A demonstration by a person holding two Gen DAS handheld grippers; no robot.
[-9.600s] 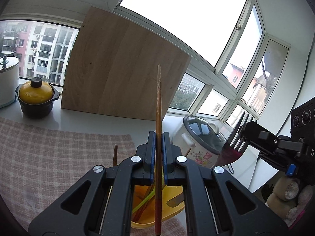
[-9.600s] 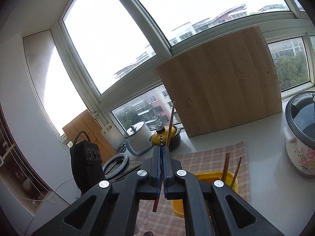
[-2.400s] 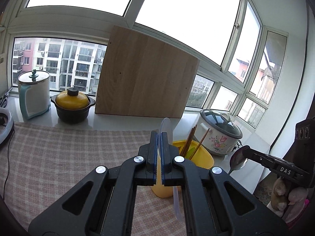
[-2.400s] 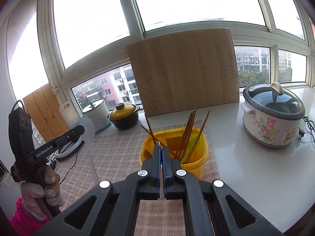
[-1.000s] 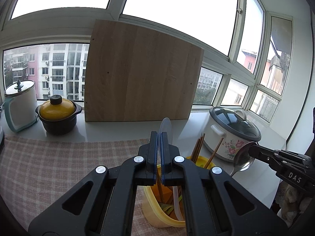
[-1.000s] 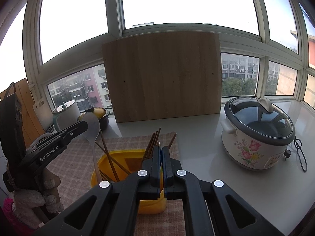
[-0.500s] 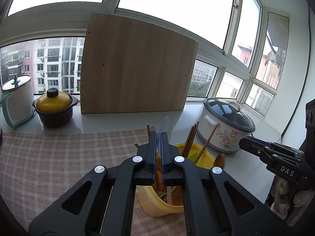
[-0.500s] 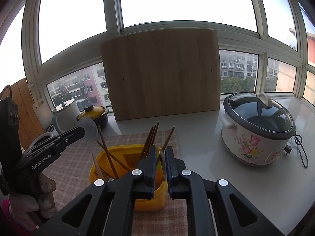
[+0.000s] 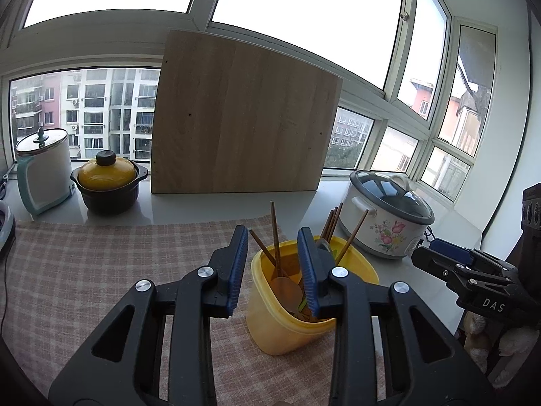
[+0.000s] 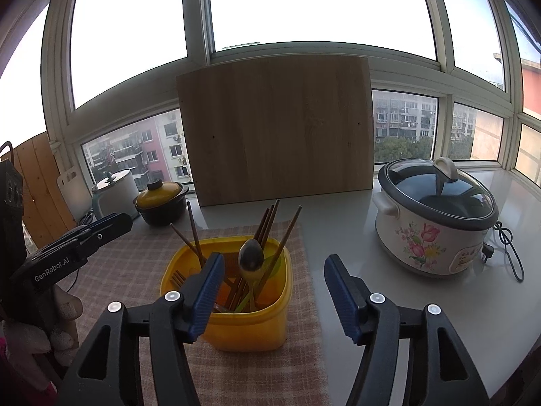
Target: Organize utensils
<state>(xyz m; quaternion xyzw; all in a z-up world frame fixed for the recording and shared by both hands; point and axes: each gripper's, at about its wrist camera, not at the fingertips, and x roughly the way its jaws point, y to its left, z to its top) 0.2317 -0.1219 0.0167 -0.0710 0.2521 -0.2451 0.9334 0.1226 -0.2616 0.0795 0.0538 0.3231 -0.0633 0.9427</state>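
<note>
The yellow tub [image 10: 250, 324] on the checked cloth [image 9: 84, 264] now holds chopsticks [image 10: 270, 220], a fork [image 10: 177, 279] and two spoons [image 10: 251, 257]. My left gripper [image 9: 273, 267] and right gripper [image 10: 274, 297] above it have just opened, empty. I see nothing left loose.

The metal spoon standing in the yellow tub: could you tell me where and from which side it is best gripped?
Grip the metal spoon at the neck just below its bowl, coming from above. It stands bowl-up, the handle buried in the yellow tub among chopsticks, so probably only the top is free to pinch across its thin sides.
</note>
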